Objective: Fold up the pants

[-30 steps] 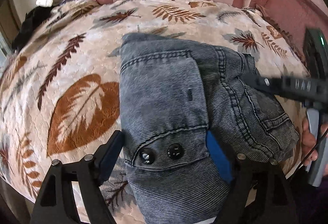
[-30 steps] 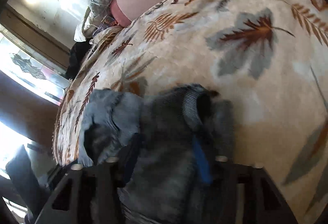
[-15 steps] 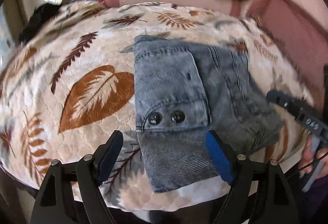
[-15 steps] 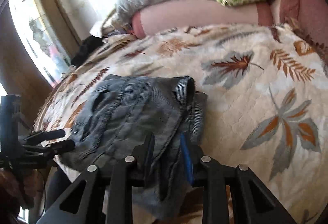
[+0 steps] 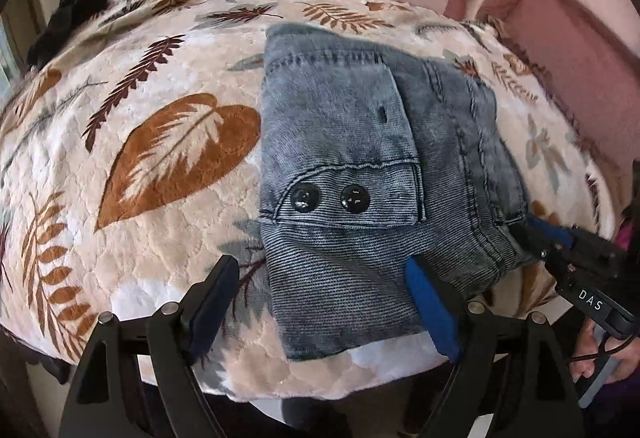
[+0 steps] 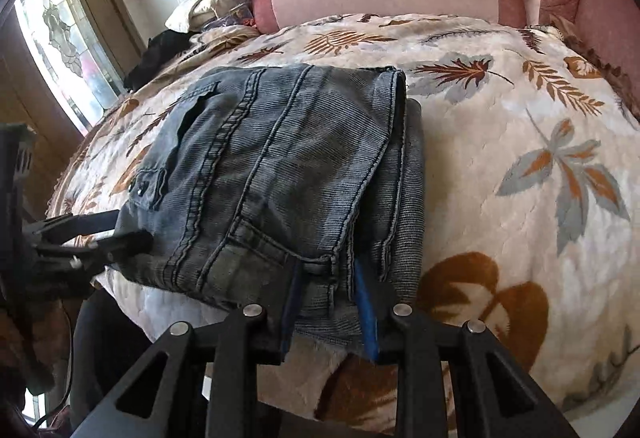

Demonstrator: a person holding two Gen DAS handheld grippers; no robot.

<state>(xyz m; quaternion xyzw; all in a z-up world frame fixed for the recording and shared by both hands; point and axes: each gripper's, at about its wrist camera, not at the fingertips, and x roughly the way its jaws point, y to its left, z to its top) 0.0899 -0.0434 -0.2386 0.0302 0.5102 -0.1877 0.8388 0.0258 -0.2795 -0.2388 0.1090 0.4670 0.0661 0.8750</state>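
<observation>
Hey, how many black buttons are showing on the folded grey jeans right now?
2. Both shiny black round buttons sit side by side on the pocket flap of the folded grey denim pants: one on the left, one on the right. Others may be hidden inside the folds.

The pants (image 5: 352, 165) are faded, ribbed grey-blue denim with raised stitched seams and two glossy black buttons (image 5: 328, 197). The blanket (image 5: 132, 173) under them is plush, quilted fleece. Gripper frames look matt black plastic with shiny metal pins (image 6: 252, 310).
</observation>
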